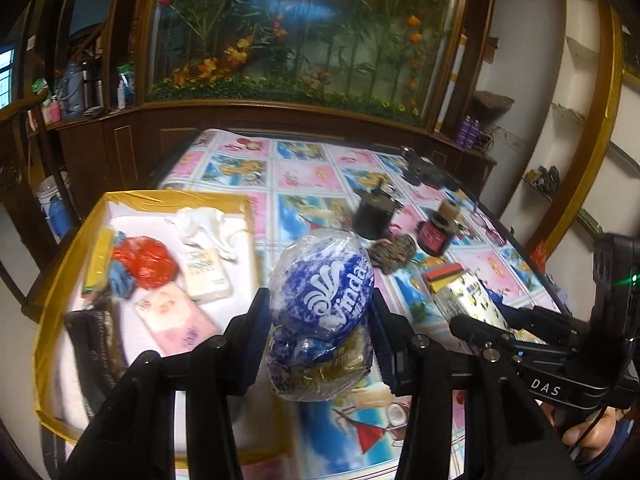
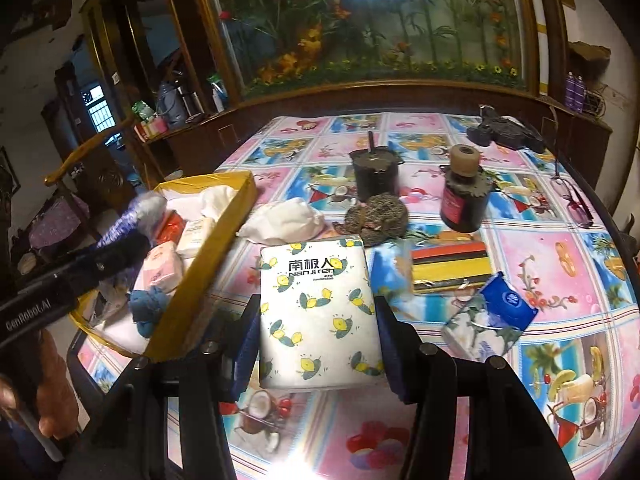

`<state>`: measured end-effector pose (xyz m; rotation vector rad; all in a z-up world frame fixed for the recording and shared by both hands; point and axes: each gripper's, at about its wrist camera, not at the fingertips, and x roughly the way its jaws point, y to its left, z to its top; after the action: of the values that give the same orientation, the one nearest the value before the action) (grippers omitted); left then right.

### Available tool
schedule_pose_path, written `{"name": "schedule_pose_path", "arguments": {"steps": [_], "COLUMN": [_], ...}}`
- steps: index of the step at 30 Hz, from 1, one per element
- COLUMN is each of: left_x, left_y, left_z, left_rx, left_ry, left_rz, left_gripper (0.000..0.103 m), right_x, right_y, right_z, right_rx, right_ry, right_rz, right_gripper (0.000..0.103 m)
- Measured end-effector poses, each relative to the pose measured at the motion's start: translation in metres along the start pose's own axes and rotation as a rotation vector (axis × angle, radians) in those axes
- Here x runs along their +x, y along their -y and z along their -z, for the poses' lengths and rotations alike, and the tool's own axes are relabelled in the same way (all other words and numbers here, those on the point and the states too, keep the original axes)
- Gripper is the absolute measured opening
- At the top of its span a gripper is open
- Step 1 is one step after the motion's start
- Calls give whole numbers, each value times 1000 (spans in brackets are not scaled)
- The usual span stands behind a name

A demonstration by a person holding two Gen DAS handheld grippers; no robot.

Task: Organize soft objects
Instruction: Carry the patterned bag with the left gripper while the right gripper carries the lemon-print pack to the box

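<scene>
A: Item one? 
B: Left claw (image 1: 320, 320) pinched the blue Vinda bag (image 1: 324, 300), held beside the yellow box (image 1: 52, 280), likely bound inside.

A: Item two? 
B: Right claw (image 2: 318, 320) clamped the lemon-print tissue pack (image 2: 318, 312) above the counter (image 2: 560, 280), seemingly next for boxing.

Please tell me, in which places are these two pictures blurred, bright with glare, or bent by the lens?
Left wrist view: the yellow box and its contents are smeared; the Vinda bag stays fairly sharp. Right wrist view: glare on the tablecloth at the bottom edge; the lemon-print tissue pack is sharp. Both views bend straight lines and darken at the corners.
</scene>
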<state>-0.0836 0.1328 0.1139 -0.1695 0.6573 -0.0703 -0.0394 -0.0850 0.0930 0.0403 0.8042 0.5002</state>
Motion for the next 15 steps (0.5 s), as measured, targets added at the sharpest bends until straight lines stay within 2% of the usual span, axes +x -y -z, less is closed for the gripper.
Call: {"name": "schedule_pose_path", "arguments": {"steps": [9, 15], "left_x": [-12, -11], "left_y": [-62, -91], "left_z": [3, 11], "left_rx": [-96, -139], "left_ry": [4, -11], "left_rz": [-103, -169], "left_gripper": [46, 46], "right_x": [11, 21], "right_y": [-32, -72], "right_z": [-11, -16], "right_rx": [-50, -113], "right_ry": [-22, -40], "right_rz": [-72, -140], "right_gripper": [58, 58]}}
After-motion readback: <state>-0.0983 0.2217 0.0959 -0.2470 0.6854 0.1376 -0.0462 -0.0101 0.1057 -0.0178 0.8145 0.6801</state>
